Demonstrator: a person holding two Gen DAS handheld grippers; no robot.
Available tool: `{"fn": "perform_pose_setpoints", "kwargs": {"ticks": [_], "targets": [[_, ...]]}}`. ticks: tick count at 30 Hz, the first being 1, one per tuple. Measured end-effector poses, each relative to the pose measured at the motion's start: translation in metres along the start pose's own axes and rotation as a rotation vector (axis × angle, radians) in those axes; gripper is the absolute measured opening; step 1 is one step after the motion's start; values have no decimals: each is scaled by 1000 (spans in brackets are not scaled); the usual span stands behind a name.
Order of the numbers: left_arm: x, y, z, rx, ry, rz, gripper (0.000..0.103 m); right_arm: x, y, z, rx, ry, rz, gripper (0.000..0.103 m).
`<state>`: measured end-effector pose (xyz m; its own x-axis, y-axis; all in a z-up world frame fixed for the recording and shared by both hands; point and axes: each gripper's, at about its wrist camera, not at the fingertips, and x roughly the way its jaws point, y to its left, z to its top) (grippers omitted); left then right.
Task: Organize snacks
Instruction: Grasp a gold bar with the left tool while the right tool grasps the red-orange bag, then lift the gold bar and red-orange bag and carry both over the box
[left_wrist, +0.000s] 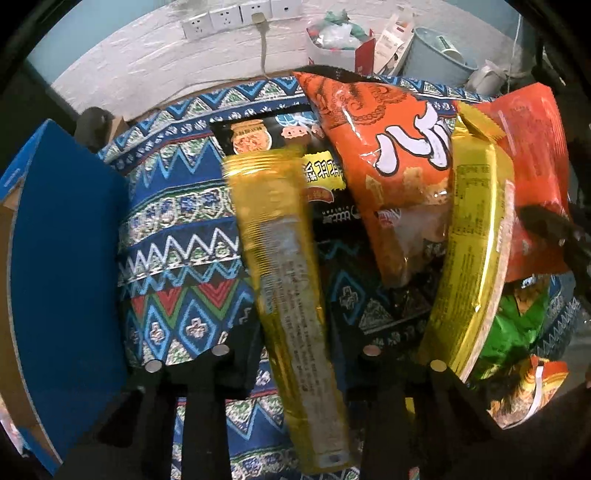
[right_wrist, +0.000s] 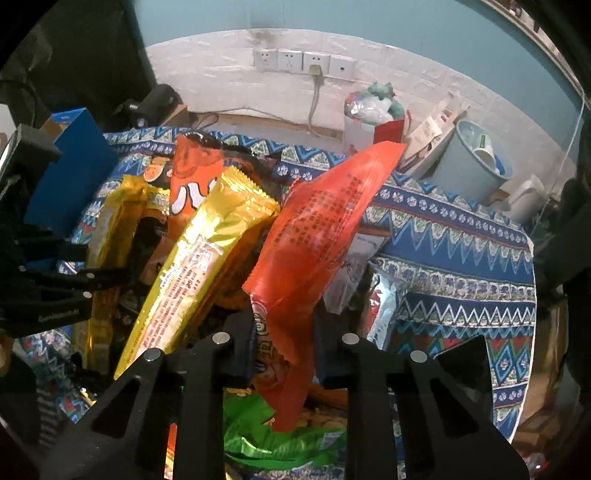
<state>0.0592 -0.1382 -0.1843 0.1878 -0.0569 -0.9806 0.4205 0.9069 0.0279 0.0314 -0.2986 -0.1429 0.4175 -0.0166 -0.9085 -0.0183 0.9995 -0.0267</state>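
Observation:
A heap of snack packets lies on the patterned tablecloth (left_wrist: 177, 229). My left gripper (left_wrist: 295, 354) is shut on a long yellow packet (left_wrist: 284, 258) that stands up between its fingers; the same gripper (right_wrist: 110, 277) shows at the left of the right wrist view. My right gripper (right_wrist: 282, 339) is shut on the lower end of a red packet (right_wrist: 317, 229), which leans up and to the right. Between the two held packets lie an orange bag (left_wrist: 388, 147) and a second yellow packet (left_wrist: 476, 240). A green packet (right_wrist: 258, 432) lies under the right gripper.
A blue box (left_wrist: 66, 240) stands at the left edge of the cloth. A black packet (left_wrist: 266, 136) lies behind the held yellow one. Behind the table stand a grey-blue bin (right_wrist: 476, 162) and a white bag of rubbish (right_wrist: 365, 114), below wall sockets (right_wrist: 303, 62).

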Motion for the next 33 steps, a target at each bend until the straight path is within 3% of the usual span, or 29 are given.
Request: {"fn": "perform_pose_setpoints", "kwargs": {"ticks": [4,16,33], "targets": [[-17,4,-6,24,-43,38,29,-13,-4,2,10,-35,-13,21],[-69,30,-19,-4,-157,26,29,-60,1,10,17,-141,-53,21],[-136,56,-36,-13,-317,85,29,-96,51,34,-44,-229,25,21]]}}
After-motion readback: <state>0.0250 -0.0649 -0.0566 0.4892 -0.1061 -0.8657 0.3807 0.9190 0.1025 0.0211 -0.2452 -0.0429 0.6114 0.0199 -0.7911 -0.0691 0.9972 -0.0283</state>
